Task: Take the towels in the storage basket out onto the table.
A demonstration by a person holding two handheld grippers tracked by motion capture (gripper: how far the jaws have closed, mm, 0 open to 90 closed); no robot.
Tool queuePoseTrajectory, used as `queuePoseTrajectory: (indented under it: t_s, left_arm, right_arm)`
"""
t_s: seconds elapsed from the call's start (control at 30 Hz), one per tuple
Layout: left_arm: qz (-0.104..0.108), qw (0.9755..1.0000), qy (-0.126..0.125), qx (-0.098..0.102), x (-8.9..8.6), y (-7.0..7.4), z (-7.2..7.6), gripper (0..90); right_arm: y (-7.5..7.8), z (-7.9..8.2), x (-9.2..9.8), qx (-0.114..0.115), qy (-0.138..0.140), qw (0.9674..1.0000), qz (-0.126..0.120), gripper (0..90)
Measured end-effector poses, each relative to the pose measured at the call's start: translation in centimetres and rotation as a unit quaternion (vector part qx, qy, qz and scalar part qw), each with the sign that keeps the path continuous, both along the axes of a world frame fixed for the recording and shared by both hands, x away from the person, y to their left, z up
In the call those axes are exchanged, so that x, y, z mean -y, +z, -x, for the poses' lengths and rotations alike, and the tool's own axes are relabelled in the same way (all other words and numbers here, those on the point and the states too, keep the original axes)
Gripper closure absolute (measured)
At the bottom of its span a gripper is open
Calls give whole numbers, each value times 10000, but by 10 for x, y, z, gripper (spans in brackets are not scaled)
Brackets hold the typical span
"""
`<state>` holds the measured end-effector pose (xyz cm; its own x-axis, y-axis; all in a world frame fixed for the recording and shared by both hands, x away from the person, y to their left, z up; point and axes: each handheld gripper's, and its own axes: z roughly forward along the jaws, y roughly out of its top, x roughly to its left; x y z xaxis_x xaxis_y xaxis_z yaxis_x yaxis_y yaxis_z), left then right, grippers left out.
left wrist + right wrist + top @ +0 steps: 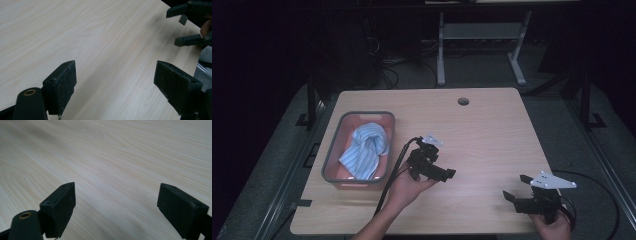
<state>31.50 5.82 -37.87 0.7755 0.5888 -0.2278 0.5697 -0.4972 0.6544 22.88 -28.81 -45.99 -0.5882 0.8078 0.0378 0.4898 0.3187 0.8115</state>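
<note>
A grey-rimmed basket with a pink inside stands on the left part of the wooden table. A blue-and-white striped cloth lies bunched in it. Just right of the basket, a hand holds my left gripper over the table's middle, pointing right. In its own view, the left gripper is open over bare wood. My right gripper sits near the front right corner, pointing left. Up close, that right gripper is open with nothing between its pads, and it shows again in the left gripper view.
A round cable hole sits near the table's far edge. A black cable trails from the left gripper along the basket's right side. Beyond the table stand a white desk frame and dark floor.
</note>
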Motion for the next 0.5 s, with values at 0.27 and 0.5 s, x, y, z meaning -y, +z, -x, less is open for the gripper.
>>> queuePoseTrajectory:
  t_s: [0.27,0.5]
  left_arm:
    - [-146,9997,168,-97,-7,22,-21,178]
    - [-45,9985,459,-305,-32,30,-37,178]
  right_arm:
    - [1,0,-1,15,12,10000,23,147]
    - [1,1,0,37,-5,10000,13,147]
